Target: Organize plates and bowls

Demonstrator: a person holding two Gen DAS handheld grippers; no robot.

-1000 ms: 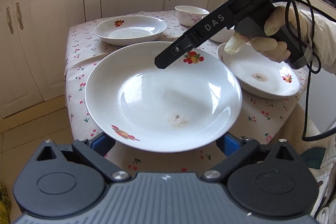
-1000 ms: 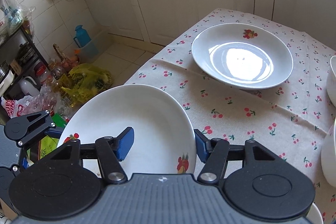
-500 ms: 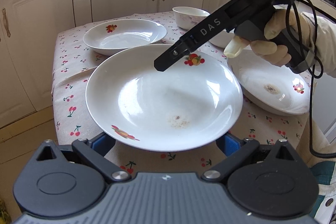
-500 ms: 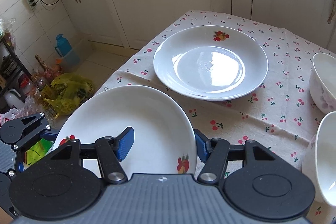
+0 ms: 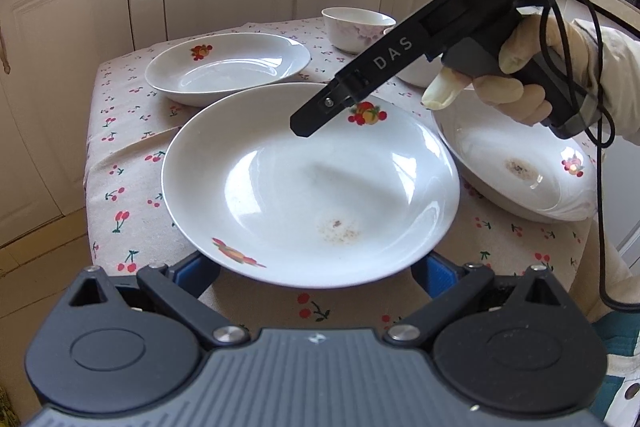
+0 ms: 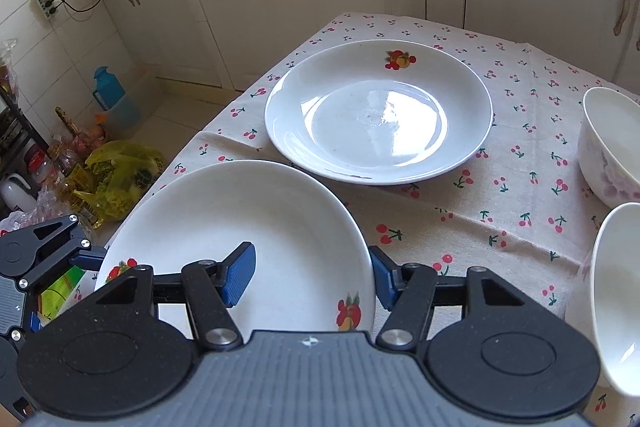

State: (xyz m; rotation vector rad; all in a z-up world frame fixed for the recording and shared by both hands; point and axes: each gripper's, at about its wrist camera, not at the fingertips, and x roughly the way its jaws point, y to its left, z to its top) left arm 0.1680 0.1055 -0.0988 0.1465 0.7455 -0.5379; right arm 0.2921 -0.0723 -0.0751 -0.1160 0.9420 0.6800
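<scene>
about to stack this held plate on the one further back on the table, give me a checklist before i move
1. Right tool grip on the held plate: ok, it is clamped across the rim, one side inside and one outside.
2. Left tool hold: cannot tell, it is mostly hidden under the plate's near rim.
3. Far plate free to receive: ok, nothing lies in it.
4. Held plate clean: not ok, there is a brown stain in its well.
5. Bowls out of the way: ok, they stand to the right, apart from the far plate.
</scene>
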